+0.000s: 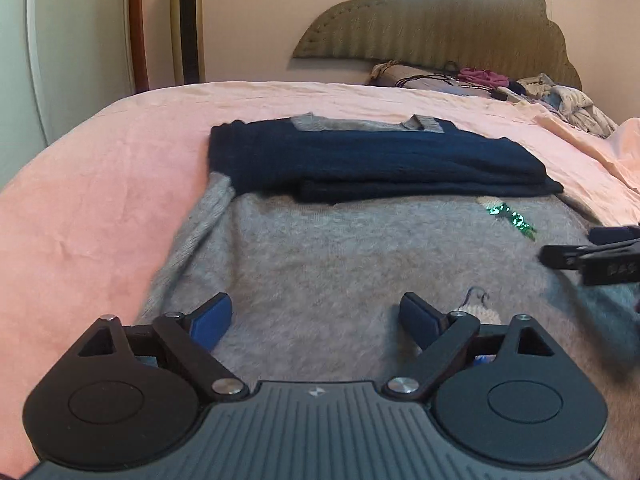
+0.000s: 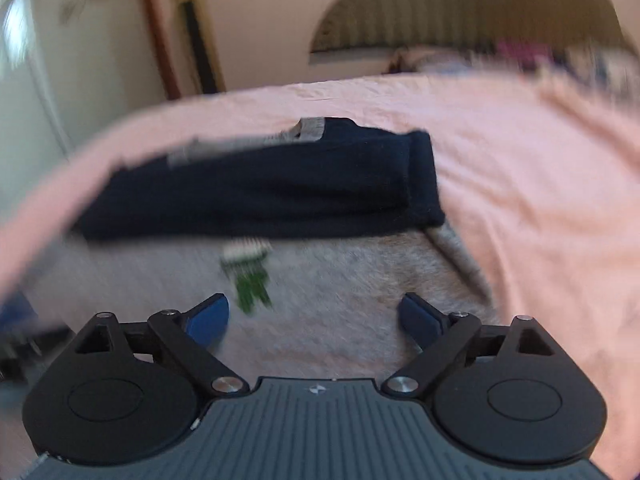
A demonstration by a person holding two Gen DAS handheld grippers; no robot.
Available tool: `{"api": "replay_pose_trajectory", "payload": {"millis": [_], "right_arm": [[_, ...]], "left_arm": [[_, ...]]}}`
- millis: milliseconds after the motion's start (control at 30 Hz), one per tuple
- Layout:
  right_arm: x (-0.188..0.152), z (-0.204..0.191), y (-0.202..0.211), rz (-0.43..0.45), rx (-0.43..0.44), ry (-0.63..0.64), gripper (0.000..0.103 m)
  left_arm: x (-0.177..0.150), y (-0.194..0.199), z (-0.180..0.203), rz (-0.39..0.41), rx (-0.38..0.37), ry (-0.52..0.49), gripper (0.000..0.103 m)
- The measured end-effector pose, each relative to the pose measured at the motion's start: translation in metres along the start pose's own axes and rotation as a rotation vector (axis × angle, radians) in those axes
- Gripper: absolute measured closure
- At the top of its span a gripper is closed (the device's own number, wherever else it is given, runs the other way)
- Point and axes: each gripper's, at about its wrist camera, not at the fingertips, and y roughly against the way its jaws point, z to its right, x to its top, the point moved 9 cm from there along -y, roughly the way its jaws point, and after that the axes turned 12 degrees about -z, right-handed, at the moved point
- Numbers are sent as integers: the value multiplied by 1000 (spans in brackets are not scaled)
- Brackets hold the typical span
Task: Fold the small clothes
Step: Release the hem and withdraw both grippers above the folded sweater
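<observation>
Left wrist view shows the bed [image 1: 100, 184] under a pink sheet, and on it the sweater [image 1: 320, 264], grey in the body with both navy sleeves [image 1: 360, 160] folded across the chest. We read its long axis as running from us toward the headboard [image 1: 440, 28], collar [image 1: 360, 123] at the far end and hem nearest us. A green sequin patch [image 1: 512, 218] sits on the right of the chest.

Our left tongs [image 1: 316, 320] hover spread wide over the hem end, holding nothing. Our right tongs [image 2: 314, 318] are likewise released and empty, over the grey body near the right edge; that view is blurred, so how close they come to the cloth is uncertain.

In our judgement the next fold carries the hem up toward the collar. The risk is pinching only the top layer of knit, so the back lags and bunches. Uneven lifts by the two tongs would skew the fold, and dragging could pull the stacked sleeves loose.
</observation>
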Motion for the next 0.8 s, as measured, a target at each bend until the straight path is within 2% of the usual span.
{"api": "replay_pose_trajectory", "payload": {"millis": [33, 100, 167, 267, 400, 800], "right_arm": [[-6, 8, 4, -10, 25, -39, 0], [-15, 23, 11, -5, 19, -51, 0], [-16, 28, 14, 7, 52, -69, 0], [-12, 21, 9, -3, 4, -34, 0], [-10, 20, 7, -1, 5, -44, 0], [-10, 19, 7, -3, -6, -44, 0]], "left_arm": [[-2, 4, -3, 2, -16, -2, 7], [1, 5, -2, -1, -62, 5, 0], [5, 3, 0, -2, -43, 10, 0], [7, -3, 5, -13, -2, 0, 0], [8, -3, 4, -6, -17, 14, 0], [6, -1, 4, -18, 11, -8, 0]]}}
